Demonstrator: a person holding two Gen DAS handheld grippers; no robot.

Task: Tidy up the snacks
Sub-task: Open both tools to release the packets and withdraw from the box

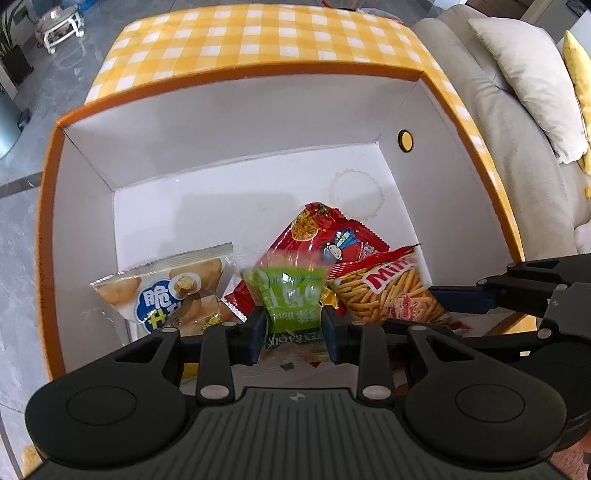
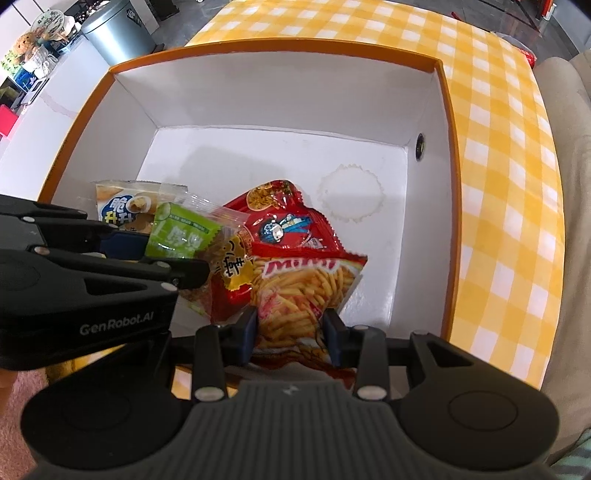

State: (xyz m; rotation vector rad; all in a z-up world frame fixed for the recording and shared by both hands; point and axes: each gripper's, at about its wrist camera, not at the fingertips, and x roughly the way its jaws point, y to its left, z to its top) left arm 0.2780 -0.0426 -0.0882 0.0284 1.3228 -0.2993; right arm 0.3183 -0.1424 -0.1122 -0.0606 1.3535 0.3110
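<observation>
An orange-rimmed box (image 1: 240,74) (image 2: 295,46) with a white inside stands on the table. My left gripper (image 1: 293,325) (image 2: 175,256) points down into it, shut on a green snack packet (image 1: 291,295) (image 2: 177,232). To its right my right gripper (image 2: 290,328) (image 1: 412,308) is shut on a red packet of fries (image 2: 295,291) (image 1: 388,291). On the box floor lie a white crisp packet (image 1: 166,291) (image 2: 122,206) and a red noodle packet (image 1: 325,236) (image 2: 284,218). A clear packet with a yellow label (image 2: 229,266) rests between the two held packets.
The far half of the box floor is bare except for a round scalloped mark (image 1: 356,192) (image 2: 351,192). A yellow checked tablecloth (image 1: 258,33) (image 2: 498,147) lies under the box. A beige sofa with cushions (image 1: 517,74) stands to the right, a metal bin (image 2: 118,33) at far left.
</observation>
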